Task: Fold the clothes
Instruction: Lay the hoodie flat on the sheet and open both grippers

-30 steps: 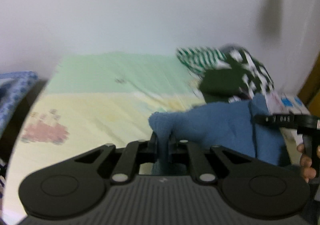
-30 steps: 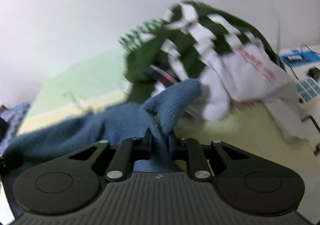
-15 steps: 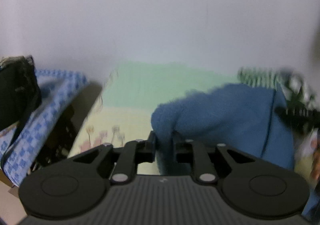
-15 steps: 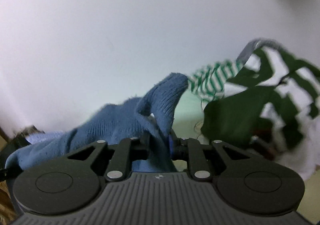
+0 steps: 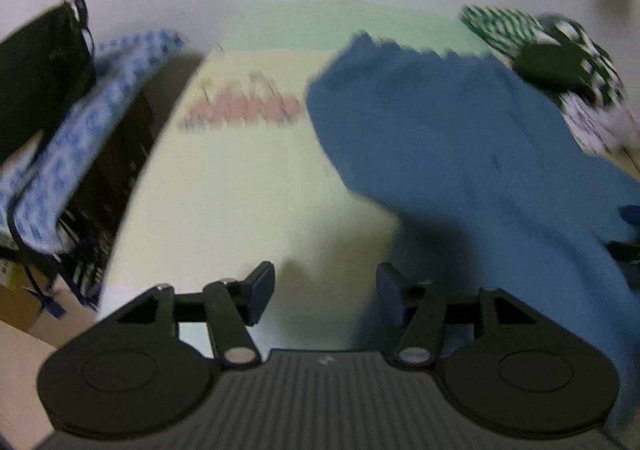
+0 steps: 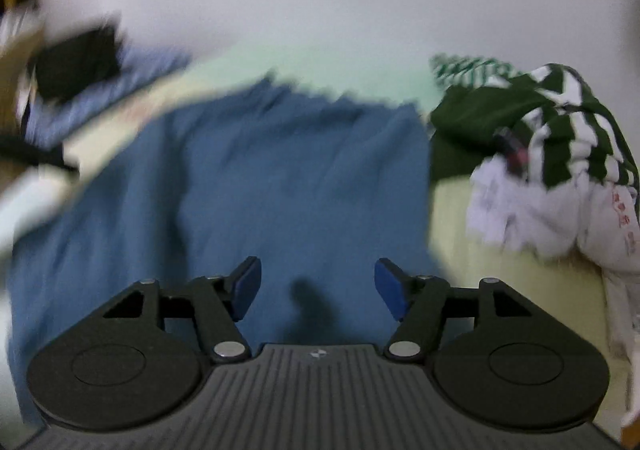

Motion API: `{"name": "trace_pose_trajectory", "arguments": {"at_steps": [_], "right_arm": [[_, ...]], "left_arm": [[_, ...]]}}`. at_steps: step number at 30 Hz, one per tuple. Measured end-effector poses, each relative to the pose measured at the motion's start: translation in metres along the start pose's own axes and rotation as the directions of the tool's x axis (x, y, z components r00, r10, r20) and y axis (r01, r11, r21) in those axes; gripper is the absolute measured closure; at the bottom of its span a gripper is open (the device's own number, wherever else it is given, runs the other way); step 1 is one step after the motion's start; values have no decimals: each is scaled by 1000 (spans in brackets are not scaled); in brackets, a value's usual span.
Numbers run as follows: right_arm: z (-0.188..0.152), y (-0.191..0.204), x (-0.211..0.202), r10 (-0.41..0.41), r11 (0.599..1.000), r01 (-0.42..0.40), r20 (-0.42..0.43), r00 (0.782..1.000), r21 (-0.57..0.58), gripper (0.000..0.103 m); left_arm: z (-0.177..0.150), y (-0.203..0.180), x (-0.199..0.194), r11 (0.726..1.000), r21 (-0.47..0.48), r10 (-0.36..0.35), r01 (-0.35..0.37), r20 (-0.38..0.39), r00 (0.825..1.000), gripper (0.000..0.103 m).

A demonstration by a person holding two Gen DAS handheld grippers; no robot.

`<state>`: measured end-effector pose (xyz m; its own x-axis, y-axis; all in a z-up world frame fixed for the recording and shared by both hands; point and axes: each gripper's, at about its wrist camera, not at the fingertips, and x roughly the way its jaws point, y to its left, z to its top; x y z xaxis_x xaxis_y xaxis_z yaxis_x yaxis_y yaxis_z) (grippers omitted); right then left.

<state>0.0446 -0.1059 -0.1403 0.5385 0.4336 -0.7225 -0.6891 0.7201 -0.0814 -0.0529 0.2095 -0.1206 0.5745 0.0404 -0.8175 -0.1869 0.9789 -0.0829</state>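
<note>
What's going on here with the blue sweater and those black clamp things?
A person is folding laundry on a bed with a handheld gripper in each hand. The blue sweater lies spread on the pale bedsheet, and neither gripper is holding it: the left gripper and the right gripper are both open above it. A pile of other clothes, green-and-white striped and white, sits at the sweater's right, not yet folded.

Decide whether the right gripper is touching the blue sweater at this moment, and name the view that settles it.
Apart. The right wrist view shows the right gripper with jaws wide open and nothing between them; the blue sweater lies spread on the bed beyond.
</note>
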Motion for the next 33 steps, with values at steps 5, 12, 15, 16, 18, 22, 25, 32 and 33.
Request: {"name": "trace_pose_trajectory", "arguments": {"at_steps": [5,12,15,16,18,22,25,32,33], "right_arm": [[-22,38,2,-167,981,165,-14,986,-102,38],[-18,38,12,-219,975,219,-3,976,49,40],[-16,37,16,-239,964,237,-1,971,116,43],[-15,37,17,-246,960,243,0,969,138,47],[-14,36,20,-259,950,255,0,966,182,88],[-17,20,-3,-305,915,282,38,952,289,100],[-21,3,-30,-348,879,297,75,935,374,101],[-39,-49,-95,-478,749,338,111,871,570,101],[-43,-59,-105,-513,722,363,103,852,589,101]], "left_arm": [[-25,-15,-9,995,44,-85,86,-22,996,29],[-35,-29,1,992,77,-99,98,8,995,62],[-35,-30,-3,992,91,-94,91,29,995,90],[-34,-31,-5,992,99,-88,85,35,995,93],[-33,-26,-13,993,74,-92,88,47,995,93],[-31,-12,-37,996,31,-87,84,93,992,93],[-29,-7,-58,995,7,-97,97,128,987,93],[-21,3,-96,996,-73,-40,54,176,984,93],[-21,4,-102,995,-83,-30,45,182,983,93]]}}
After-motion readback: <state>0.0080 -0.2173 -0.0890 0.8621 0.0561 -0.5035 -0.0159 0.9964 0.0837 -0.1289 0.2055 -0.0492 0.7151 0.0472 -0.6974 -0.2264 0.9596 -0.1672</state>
